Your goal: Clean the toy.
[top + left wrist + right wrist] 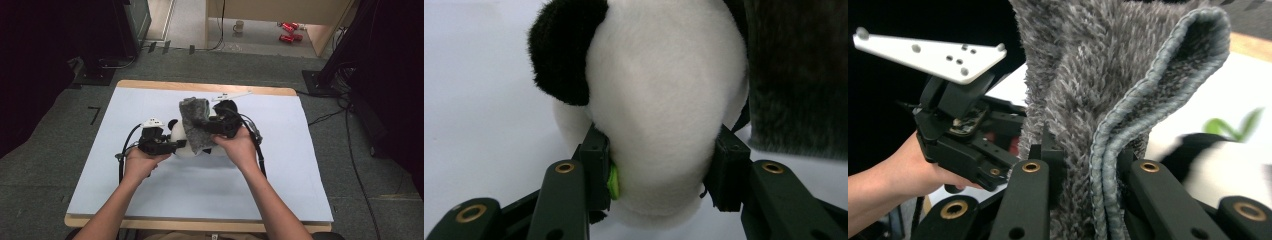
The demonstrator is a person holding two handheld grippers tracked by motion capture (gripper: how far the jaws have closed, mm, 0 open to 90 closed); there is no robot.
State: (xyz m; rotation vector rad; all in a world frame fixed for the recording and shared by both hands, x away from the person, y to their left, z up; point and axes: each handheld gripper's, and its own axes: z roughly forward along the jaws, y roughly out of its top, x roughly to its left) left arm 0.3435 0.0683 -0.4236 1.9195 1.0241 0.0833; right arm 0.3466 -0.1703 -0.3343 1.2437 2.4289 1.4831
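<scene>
A black-and-white panda plush [179,134] lies at the middle of the table. In the left gripper view its white head [664,100] sits squeezed between my jaws, so my left gripper [664,175] is shut on it. A grey furry cloth [196,122] stands draped over the panda's right side. My right gripper [1088,165] is shut on a folded, hemmed edge of that cloth [1098,75], lifting it up. In the high view the left gripper [177,145] comes at the toy from the left and the right gripper [211,126] from the right. Much of the panda's body is hidden under the cloth.
A pale blue sheet [150,190] covers the wooden table [150,84]. Beyond the table, on the floor, are a mug [239,26] and red cans [289,31]. Dark stands and cables flank both sides.
</scene>
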